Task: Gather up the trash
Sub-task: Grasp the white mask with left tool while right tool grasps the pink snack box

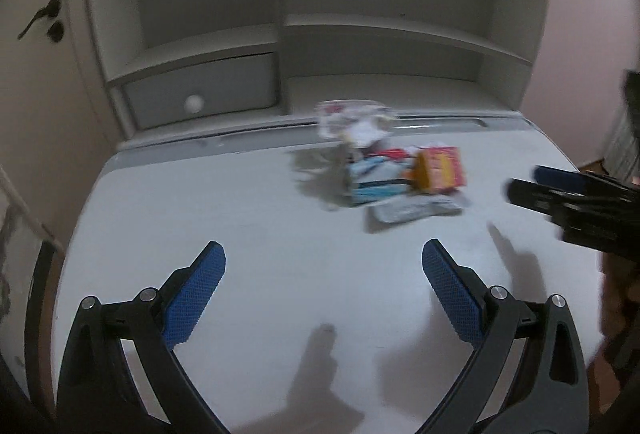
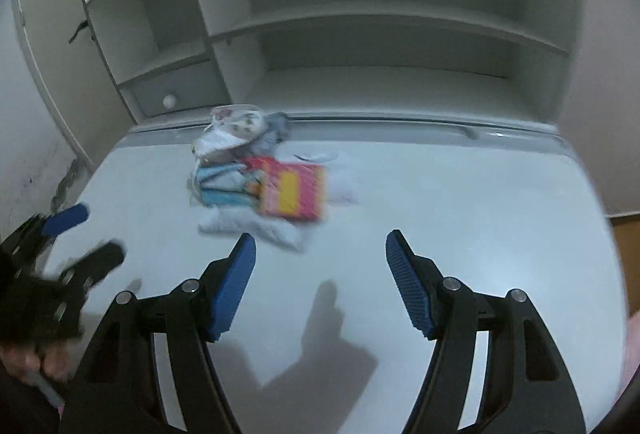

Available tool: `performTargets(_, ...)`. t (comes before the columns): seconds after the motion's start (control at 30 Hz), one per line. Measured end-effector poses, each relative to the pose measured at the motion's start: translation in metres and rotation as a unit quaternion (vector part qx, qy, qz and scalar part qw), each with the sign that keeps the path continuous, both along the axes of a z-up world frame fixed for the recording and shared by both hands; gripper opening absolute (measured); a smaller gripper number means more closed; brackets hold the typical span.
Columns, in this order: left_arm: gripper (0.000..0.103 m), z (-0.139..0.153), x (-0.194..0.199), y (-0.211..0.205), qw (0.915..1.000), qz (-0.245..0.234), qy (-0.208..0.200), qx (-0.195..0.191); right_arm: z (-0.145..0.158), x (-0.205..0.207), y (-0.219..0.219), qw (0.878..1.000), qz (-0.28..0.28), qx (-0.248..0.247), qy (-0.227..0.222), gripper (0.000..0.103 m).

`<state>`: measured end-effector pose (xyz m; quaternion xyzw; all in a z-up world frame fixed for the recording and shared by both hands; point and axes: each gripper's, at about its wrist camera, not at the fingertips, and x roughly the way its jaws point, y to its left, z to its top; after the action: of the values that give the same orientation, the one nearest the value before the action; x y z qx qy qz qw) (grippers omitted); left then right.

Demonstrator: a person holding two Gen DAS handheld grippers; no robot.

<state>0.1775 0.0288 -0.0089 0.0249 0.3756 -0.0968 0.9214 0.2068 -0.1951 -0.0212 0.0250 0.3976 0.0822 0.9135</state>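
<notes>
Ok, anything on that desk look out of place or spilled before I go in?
Only the trash pile itself: wrappers heaped loosely near the back of the white desk, a red-and-yellow packet askew on top. No spill shows. Both grippers, left and right, are open and empty.

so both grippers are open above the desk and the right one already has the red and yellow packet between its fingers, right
Not quite. Both the left gripper and the right gripper are open above the desk, but the right one holds nothing: the right wrist view shows the red and yellow packet lying in the trash pile, ahead of its fingers.
</notes>
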Motion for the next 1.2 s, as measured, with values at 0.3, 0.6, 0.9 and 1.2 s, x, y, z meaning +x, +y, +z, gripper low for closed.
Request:
performTargets(0.3,0.096,-0.019,0.028,0.012,0.9999,0.004,0.016,-0.004,-0.028,0.051,0.039,0.999,-0.014,-0.021,0.021,0.062)
performTargets(0.6,0.096,-0.018,0.074,-0.013,0.9997,-0.019,0.006,0.012,-0.009,0.032,0.029,1.0,-0.017,-0.004,-0.011,0.05)
performTargets(0.9,0.096,-0.024,0.133,-0.06,0.9968,-0.068,0.011,0.041,0.004,-0.009,0.004,1.0,-0.012,0.009,-0.017,0.05)
performTargets(1.2,0.015,-0.014,0.134,-0.071,0.9966,-0.065,0.011,0.05,0.001,-0.032,-0.024,0.999,-0.027,0.011,-0.013,0.05)
